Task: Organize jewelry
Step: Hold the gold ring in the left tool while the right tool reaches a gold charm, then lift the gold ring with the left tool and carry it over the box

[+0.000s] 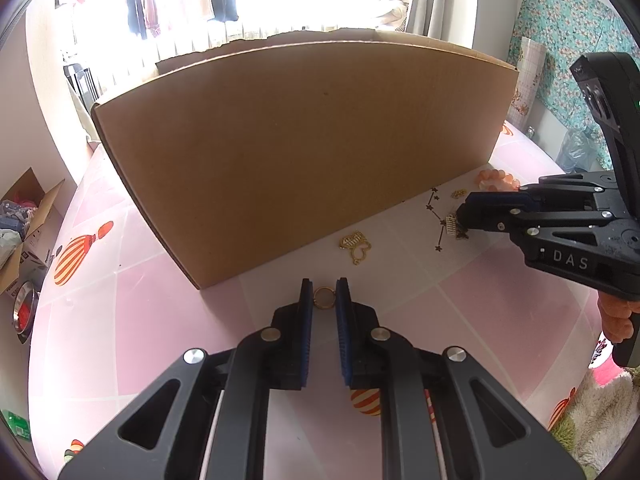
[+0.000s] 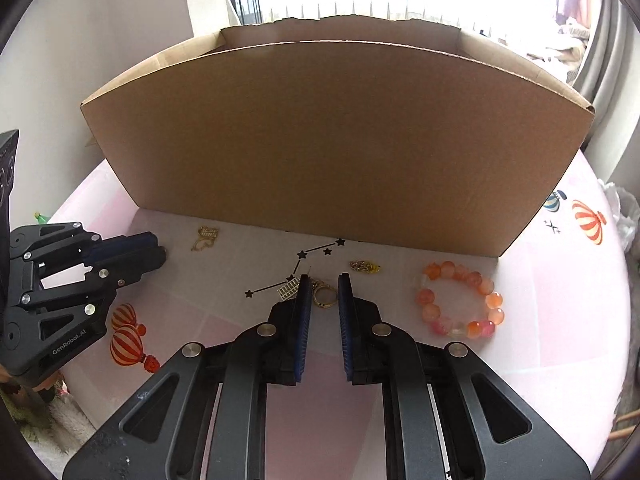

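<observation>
A large brown cardboard box (image 2: 336,140) stands upright across the back of the pink tabletop (image 2: 540,320), its plain wall facing both cameras. In front of it the jewelry lies scattered on a pale patch printed with black stars.

The left gripper (image 1: 325,298) slants down toward the tabletop close to the box's near corner. Its blue-padded fingers (image 1: 306,312) stand narrowly apart with a gold ring (image 1: 324,299) pinched between the tips.

The right gripper (image 2: 322,294) also slants down, further along the box wall. Its fingers (image 2: 345,312) are narrowly parted around a gold ring charm (image 2: 323,299) with a small chain; whether the pads press on it cannot be told. A tiny gold abacus charm (image 2: 289,291) lies just beside the left finger.

An orange beaded bracelet (image 2: 460,300) rests to the right, apart from the fingers. A small gold leaf piece (image 2: 365,267) lies near the box, and a gold bear-shaped pendant (image 1: 355,245) lies between the two grippers.
</observation>
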`<state>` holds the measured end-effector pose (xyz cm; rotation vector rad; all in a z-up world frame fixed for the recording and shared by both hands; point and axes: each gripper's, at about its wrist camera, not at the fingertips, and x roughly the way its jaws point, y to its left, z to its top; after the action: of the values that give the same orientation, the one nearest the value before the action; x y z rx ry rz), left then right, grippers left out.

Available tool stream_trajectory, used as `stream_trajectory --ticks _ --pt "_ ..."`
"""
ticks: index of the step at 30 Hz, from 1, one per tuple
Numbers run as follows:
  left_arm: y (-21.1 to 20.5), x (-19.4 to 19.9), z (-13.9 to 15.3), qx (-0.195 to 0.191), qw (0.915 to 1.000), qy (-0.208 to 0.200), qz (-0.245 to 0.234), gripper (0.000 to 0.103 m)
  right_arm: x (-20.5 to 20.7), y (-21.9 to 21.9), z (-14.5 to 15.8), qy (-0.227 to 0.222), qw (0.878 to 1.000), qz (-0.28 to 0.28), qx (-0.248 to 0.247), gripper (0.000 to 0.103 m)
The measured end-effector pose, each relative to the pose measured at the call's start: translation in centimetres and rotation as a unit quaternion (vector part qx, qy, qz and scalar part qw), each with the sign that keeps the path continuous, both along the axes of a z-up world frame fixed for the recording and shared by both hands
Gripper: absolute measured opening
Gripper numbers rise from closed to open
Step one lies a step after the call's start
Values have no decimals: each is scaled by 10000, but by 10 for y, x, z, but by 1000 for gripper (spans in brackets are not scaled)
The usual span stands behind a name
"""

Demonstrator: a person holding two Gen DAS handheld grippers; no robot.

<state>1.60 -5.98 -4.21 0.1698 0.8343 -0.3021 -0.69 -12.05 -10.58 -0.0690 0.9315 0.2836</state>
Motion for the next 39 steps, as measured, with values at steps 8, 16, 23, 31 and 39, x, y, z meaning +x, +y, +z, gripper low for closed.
stream_trajectory --ticks 8,16,23,31,39 --pt "0 -1 0 7 10000 -5 0 11 5 -18 1 106 9999 37 111 9" --pt "-1 0 0 20 10000 -10 4 11 1 -36 2 165 9993 -75 341 8" --pt "-3 -2 -1 27 10000 -63 10 11 1 -62 10 99 9964 -300 781 8" --pt "2 -4 3 -37 9999 -114 -57 4 -8 -76 20 -109 9948 -416 924 8" --pt "6 -6 7 -174 9998 -5 0 6 -37 -63 26 -227 9936 -364 1046 8"
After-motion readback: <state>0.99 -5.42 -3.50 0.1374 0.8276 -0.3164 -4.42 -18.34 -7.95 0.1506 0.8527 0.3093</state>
